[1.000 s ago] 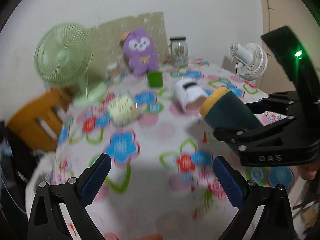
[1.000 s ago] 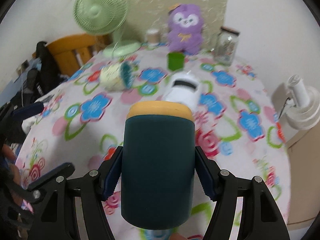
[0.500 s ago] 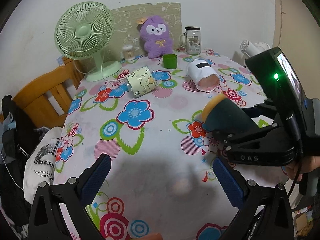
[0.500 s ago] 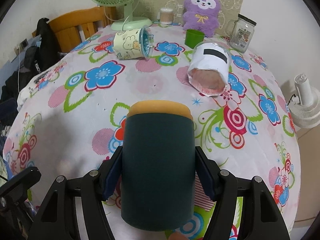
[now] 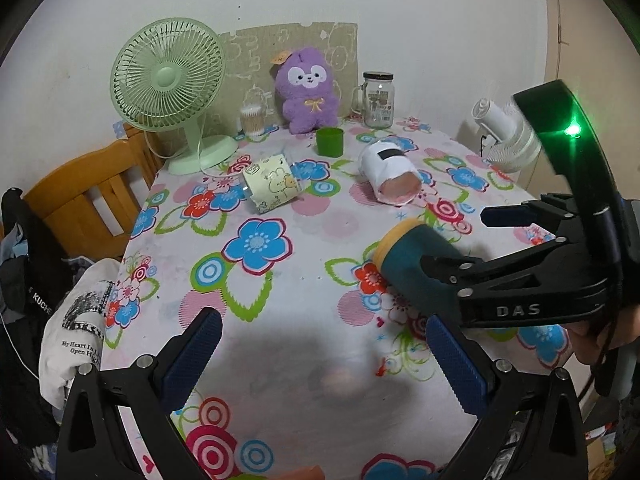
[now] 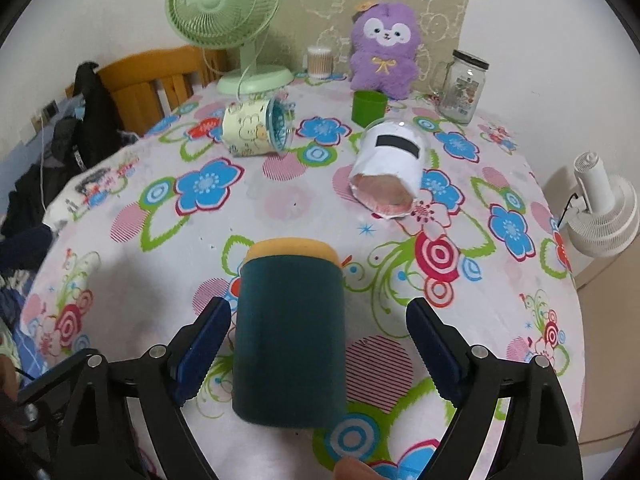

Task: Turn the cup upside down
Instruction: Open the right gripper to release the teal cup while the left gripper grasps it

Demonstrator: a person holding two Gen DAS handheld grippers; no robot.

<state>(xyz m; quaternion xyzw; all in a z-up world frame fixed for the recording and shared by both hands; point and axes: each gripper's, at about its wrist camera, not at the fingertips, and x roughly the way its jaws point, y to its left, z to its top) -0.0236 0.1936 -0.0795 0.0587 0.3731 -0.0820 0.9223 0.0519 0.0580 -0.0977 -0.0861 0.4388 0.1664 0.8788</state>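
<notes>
Item: dark teal cup (image 6: 289,336) with a yellow rim, lying between my right gripper (image 6: 318,350) fingers, rim pointing away over the floral tablecloth (image 6: 208,216). Jaws stand apart; gaps show on both sides, so I am not clamping it. Whether it rests on the cloth, I cannot tell. My left gripper (image 5: 326,354) is spread wide, empty. Handling, judged: light, stiff, matte, not slippery. Grip across mid-body, clear of the rim.

Teal cup (image 6: 288,336) motion-blurred; its base hidden behind right claw (image 5: 460,280) arm in left view.
</notes>
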